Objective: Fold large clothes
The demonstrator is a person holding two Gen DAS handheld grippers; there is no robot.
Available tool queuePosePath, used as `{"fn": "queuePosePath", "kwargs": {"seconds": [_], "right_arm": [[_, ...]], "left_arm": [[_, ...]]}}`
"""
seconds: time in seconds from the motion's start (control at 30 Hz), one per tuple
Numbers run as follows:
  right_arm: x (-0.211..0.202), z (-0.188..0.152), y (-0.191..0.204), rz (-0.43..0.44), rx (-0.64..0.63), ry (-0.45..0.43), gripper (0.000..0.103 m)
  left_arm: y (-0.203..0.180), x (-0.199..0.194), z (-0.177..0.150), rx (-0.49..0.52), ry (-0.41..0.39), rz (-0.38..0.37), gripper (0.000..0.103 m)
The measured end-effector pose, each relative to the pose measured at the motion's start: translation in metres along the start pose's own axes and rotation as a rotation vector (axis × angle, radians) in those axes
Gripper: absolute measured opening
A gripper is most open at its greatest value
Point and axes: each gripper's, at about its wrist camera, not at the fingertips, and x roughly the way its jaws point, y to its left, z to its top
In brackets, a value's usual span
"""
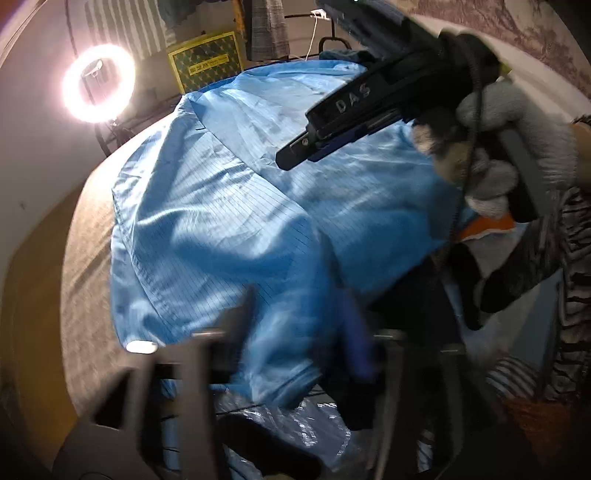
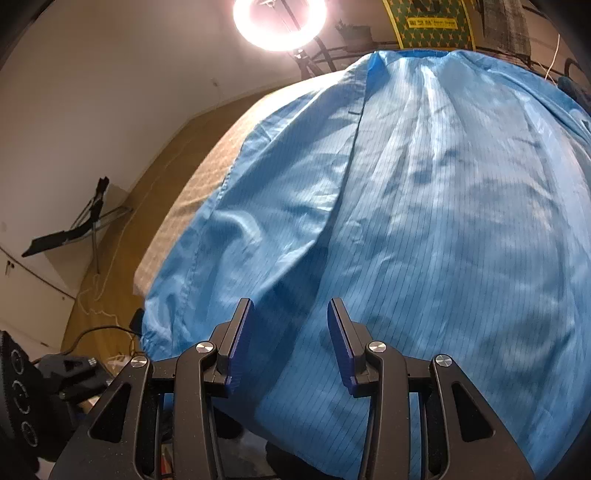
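Observation:
A large light-blue garment (image 1: 236, 206) with thin dark stripes lies spread over a grey-brown table (image 1: 85, 236). It also fills the right wrist view (image 2: 424, 221). My left gripper (image 1: 295, 314) is motion-blurred at the garment's near edge; its fingers stand apart with blue cloth between and over them. My right gripper (image 2: 290, 314) is open and empty just above the cloth's near part. In the left wrist view the right gripper (image 1: 295, 157) hovers over the garment at upper right, held by a grey-gloved hand (image 1: 498, 147).
A lit ring lamp (image 1: 98, 83) stands beyond the table at the far left, also in the right wrist view (image 2: 279, 22). A yellow-green box (image 1: 207, 62) sits behind the table. Clear plastic wrap (image 1: 295, 424) hangs below the near edge. Cables (image 2: 99, 328) lie on the floor left.

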Motion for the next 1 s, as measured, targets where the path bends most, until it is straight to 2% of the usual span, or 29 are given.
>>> {"fn": "queuePosePath", "kwargs": {"seconds": [0.1,0.2,0.23,0.3,0.33,0.4,0.5,0.57,0.63,0.67,0.77,0.87,0.93,1.0], "right_arm": [[0.001,-0.003,0.0,0.015,-0.003,0.019,0.04],[0.003,-0.011,0.0,0.024,0.003,0.042,0.04],[0.004,-0.013,0.0,0.03,0.007,0.052,0.04],[0.008,-0.02,0.001,0.045,0.019,0.078,0.04],[0.011,-0.023,0.001,0.053,0.024,0.094,0.04],[0.016,-0.03,0.003,0.057,0.017,0.119,0.04],[0.018,-0.036,0.005,0.062,0.008,0.139,0.04],[0.018,-0.038,0.004,0.075,0.012,0.148,0.04],[0.018,-0.04,0.003,0.089,0.018,0.156,0.04],[0.018,-0.04,0.002,0.091,0.02,0.158,0.04],[0.018,-0.042,0.001,0.105,0.033,0.168,0.04],[0.019,-0.043,0.002,0.127,0.04,0.179,0.039],[0.02,-0.044,0.004,0.132,0.035,0.186,0.039],[0.023,-0.046,0.006,0.124,0.028,0.196,0.038]], "left_arm": [[0.013,-0.019,-0.007,-0.075,-0.025,-0.083,0.06],[0.04,-0.026,-0.01,-0.182,-0.045,-0.067,0.06],[0.058,-0.024,-0.01,-0.257,-0.044,-0.073,0.06],[0.097,-0.016,-0.012,-0.413,-0.031,-0.084,0.058],[0.121,-0.007,-0.013,-0.505,-0.015,-0.082,0.05],[0.153,0.012,-0.017,-0.618,0.025,-0.097,0.046],[0.178,0.038,-0.028,-0.697,0.095,-0.13,0.046],[0.183,0.049,-0.034,-0.702,0.131,-0.108,0.046],[0.189,0.057,-0.04,-0.687,0.195,-0.001,0.046],[0.192,0.058,-0.045,-0.704,0.202,0.008,0.046],[0.19,0.046,-0.046,-0.734,0.162,-0.012,0.046],[0.176,0.037,-0.034,-0.69,0.113,-0.055,0.046],[0.168,0.045,-0.025,-0.65,0.142,-0.041,0.046],[0.17,0.058,-0.022,-0.669,0.189,-0.033,0.046]]}}
